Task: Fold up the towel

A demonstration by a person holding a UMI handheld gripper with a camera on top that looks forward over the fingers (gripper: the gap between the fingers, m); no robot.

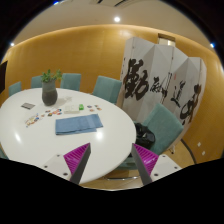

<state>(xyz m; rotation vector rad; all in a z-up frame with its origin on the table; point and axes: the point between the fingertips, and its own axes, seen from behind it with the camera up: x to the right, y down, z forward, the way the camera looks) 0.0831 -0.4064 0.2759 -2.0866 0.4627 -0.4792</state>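
Observation:
A blue folded towel (78,124) lies flat on the round white table (40,140), well beyond my fingers and a little to their left. My gripper (110,165) is open and empty, held above the table's near edge and the wooden floor. Its two fingers with magenta pads (76,157) stand wide apart, with nothing between them.
A vase with a green plant (50,90) stands at the table's far side, with small papers (38,117) near it. Teal chairs (106,88) ring the table. A white folding screen with black calligraphy (160,85) stands to the right.

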